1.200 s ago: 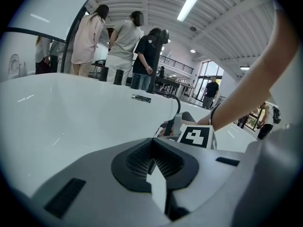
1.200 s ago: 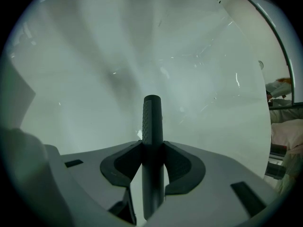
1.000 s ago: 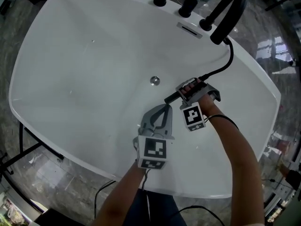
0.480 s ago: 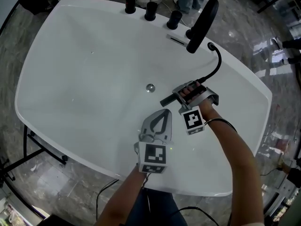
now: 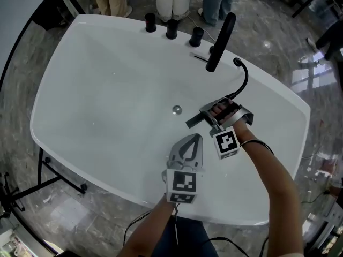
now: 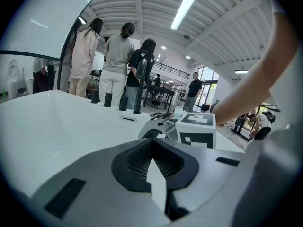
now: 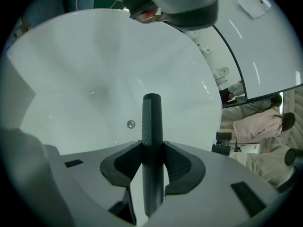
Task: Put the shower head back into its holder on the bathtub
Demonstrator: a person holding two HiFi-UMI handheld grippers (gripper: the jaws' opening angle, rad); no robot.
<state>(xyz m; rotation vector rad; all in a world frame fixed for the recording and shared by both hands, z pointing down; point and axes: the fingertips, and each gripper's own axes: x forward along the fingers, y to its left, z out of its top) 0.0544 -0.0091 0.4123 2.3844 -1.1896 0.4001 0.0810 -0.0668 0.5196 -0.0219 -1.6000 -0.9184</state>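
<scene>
Black, ribbed shower head (image 7: 152,122) sits clamped between the pads of the right claw (image 7: 152,150), its free end pointing out over the basin of the white bathtub (image 5: 107,106) towards the drain (image 5: 176,110). Claw partly closed, pads pressing on the handle from both sides; grip looks firm. Hose (image 5: 244,84) arcs from the claw up to a small black fitting on the far deck (image 5: 236,62), just beside the tall spout (image 5: 220,35), which I take to be the holder. Left claw (image 5: 188,143) hangs nearer the front rim with its tips together and nothing between them; not engaged. Status: pick-up done, shower head held above the tub interior, well apart from the holder. Remaining: carry it to the far deck, line the handle up with the fitting, seat it, release. Slack hose may need guiding back in.
</scene>
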